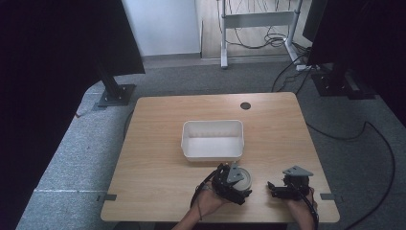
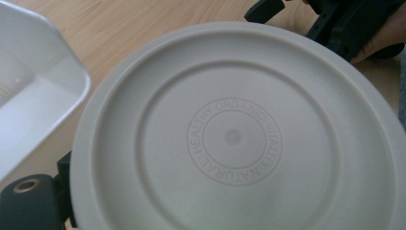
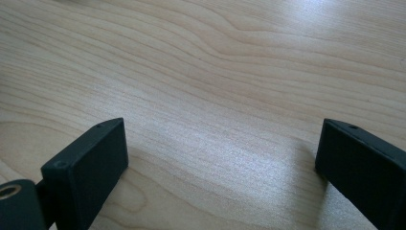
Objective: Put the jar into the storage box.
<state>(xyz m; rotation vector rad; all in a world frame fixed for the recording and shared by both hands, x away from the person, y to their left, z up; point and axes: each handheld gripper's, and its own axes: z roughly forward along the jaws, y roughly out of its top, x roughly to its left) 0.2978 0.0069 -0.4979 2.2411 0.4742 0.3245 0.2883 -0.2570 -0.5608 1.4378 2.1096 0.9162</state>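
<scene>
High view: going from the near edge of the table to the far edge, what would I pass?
The two black tongs held in the hands, left tongs and right tongs, with a round beige lid at the left one → white plastic tub → small dark round hole in the table.

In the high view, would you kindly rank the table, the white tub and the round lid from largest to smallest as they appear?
1. Table, by far the largest.
2. White tub, near the table's middle.
3. Round lid, smallest, though the left tongs cover part of it, so its full outline is unsure.
</scene>
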